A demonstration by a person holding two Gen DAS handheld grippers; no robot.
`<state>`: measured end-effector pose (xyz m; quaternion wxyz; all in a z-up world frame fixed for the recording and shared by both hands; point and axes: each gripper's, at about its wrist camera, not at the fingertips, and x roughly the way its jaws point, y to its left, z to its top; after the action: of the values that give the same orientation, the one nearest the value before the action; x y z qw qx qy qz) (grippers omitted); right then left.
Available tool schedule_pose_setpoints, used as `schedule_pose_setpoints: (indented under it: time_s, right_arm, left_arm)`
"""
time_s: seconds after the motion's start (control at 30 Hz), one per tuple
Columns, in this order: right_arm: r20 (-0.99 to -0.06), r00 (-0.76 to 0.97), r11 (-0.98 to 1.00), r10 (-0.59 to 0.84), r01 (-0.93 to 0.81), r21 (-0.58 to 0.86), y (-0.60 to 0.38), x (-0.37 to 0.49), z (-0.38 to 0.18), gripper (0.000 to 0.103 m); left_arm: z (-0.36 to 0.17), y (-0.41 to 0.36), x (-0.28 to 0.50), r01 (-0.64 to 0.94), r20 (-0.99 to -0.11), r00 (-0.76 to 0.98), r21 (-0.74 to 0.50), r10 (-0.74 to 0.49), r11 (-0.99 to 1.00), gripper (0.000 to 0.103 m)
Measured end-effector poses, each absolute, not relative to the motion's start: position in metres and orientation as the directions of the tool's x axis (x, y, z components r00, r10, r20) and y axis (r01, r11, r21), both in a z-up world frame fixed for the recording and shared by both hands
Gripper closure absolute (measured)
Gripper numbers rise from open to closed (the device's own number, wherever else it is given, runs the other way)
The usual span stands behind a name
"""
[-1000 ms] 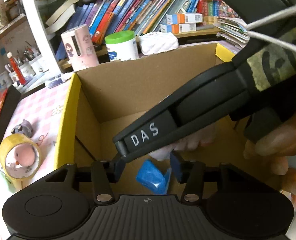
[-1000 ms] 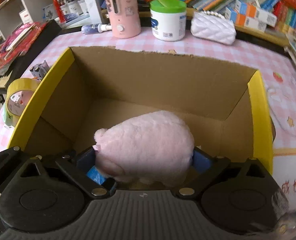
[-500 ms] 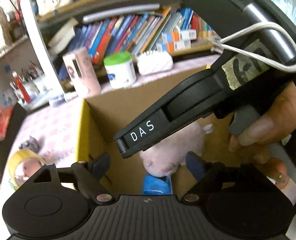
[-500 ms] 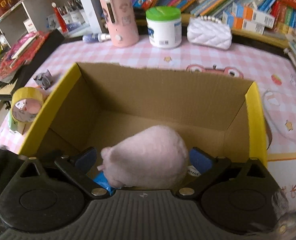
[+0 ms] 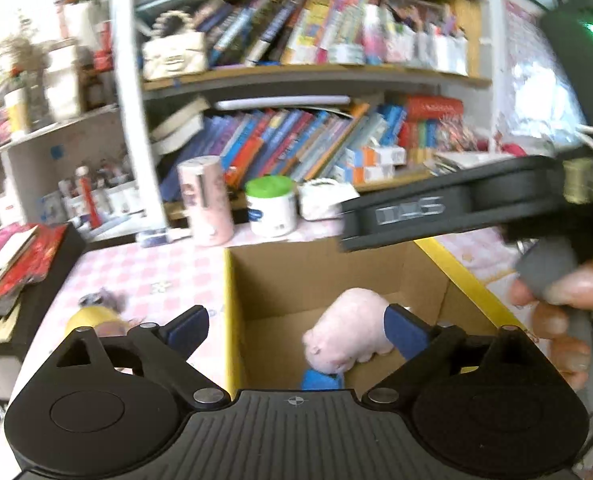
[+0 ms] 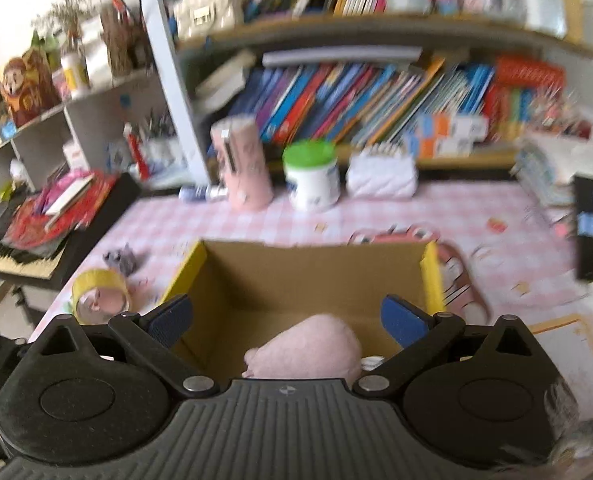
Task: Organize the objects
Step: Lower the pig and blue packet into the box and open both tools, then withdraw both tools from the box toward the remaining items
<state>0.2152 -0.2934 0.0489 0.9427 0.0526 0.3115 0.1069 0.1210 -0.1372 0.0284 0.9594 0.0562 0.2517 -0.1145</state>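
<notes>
Both claws lifted; pink plush (image 5: 346, 330) lies boxed (image 5: 320, 272).

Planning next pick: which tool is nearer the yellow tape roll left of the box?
Left. Left tool hangs over the cardboard box's left wall, yellow tape roll beside its left finger; right tool sits farther right, over the box's middle.

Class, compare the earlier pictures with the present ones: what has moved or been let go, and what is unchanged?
The right hand-held gripper has let go of the pink plush toy, which now lies in the cardboard box, and has pulled up and back. The left hand-held gripper has just been opening, with nothing gripped, and has risen too. The blue item, tape roll and jar stayed put.
</notes>
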Motion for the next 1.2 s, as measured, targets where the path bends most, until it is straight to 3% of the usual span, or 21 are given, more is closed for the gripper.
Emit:
schedule_pose_setpoints:
  time_s: [0.17, 0.37, 0.6, 0.87, 1.2]
  right_arm:
    - [-0.461, 0.877, 0.989, 0.137, -0.095, 0.113, -0.292, 0.162, 0.063, 0.001]
    - [-0.351, 0.931, 0.995, -0.1, 0.084, -0.06, -0.275, 0.096, 0.052, 0.0]
    - [-0.467, 0.865, 0.98, -0.184, 0.199, -0.017, -0.257, 0.053, 0.023, 0.0]
    - [-0.634, 0.766, 0.988, -0.103, 0.152, 0.024, -0.206, 0.012, -0.012, 0.0]
    - [-0.675, 0.738, 0.996, 0.006, 0.059, 0.073, -0.149, -0.008, -0.023, 0.0]
  left_arm:
    - [0.026, -0.106, 0.105, 0.16, -0.485, 0.86, -0.041, -0.16, 0.986, 0.004]
    - [0.019, -0.072, 0.081, 0.097, -0.486, 0.865, -0.077, -0.122, 0.992, 0.004]
    - [0.002, -0.041, 0.046, 0.057, -0.546, 0.835, -0.047, -0.074, 0.997, 0.004]
    - [-0.012, 0.003, 0.014, 0.042, -0.613, 0.788, -0.042, -0.059, 0.998, 0.003]
    - [-0.014, 0.056, -0.017, -0.044, -0.632, 0.774, -0.019, 0.022, 0.999, 0.003]
